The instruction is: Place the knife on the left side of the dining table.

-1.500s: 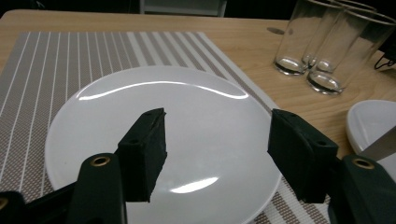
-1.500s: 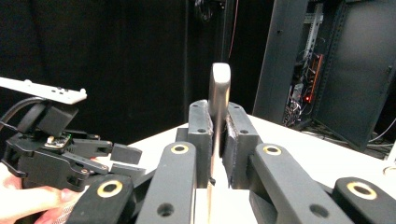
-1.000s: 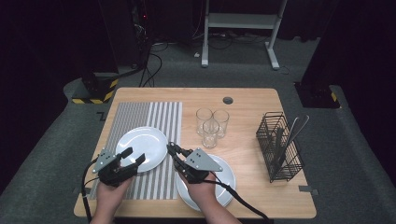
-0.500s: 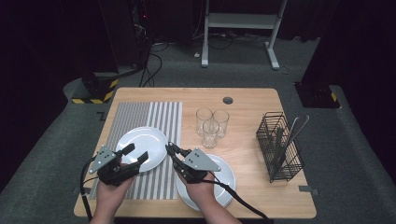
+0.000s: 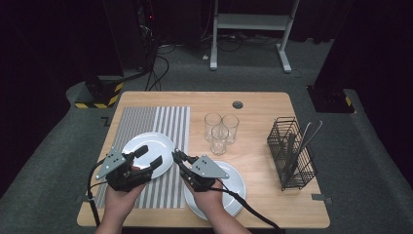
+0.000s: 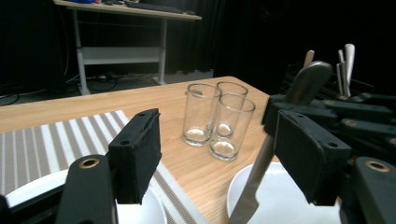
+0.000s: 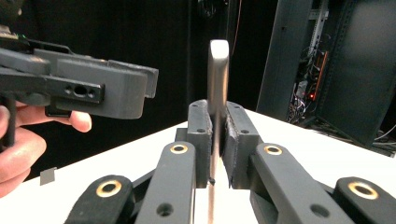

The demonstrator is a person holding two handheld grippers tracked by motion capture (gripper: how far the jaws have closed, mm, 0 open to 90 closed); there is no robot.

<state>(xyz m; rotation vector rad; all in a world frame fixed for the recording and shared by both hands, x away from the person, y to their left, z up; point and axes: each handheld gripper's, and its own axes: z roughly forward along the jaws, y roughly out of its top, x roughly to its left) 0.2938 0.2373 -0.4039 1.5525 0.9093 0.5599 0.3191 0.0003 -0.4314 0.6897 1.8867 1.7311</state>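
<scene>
On the striped mat (image 5: 146,122) at the table's (image 5: 253,102) left, a white plate (image 5: 148,146) lies under the left gripper (image 5: 146,158). Its fingers (image 6: 135,154) are released, standing wide apart above the plate's near edge with nothing between them. In the left gripper view a knife (image 6: 271,144) stands nearly upright in the gap, blade down toward the second plate (image 6: 280,200) and handle up, beside the right-hand finger; whether it touches that finger cannot be told.

Just right of it, the right gripper (image 5: 179,158) points toward the left one, over the left rim of the second plate (image 5: 234,183), which sits on bare wood. Its fingers (image 7: 201,135) are clenched on the knife (image 7: 217,79), whose rounded handle rises above them in the right gripper view.

Three empty glasses (image 5: 220,129) stand clustered near the table's middle, behind the second plate. At the far right a black wire basket (image 5: 292,151) holds upright cutlery (image 5: 307,136).
</scene>
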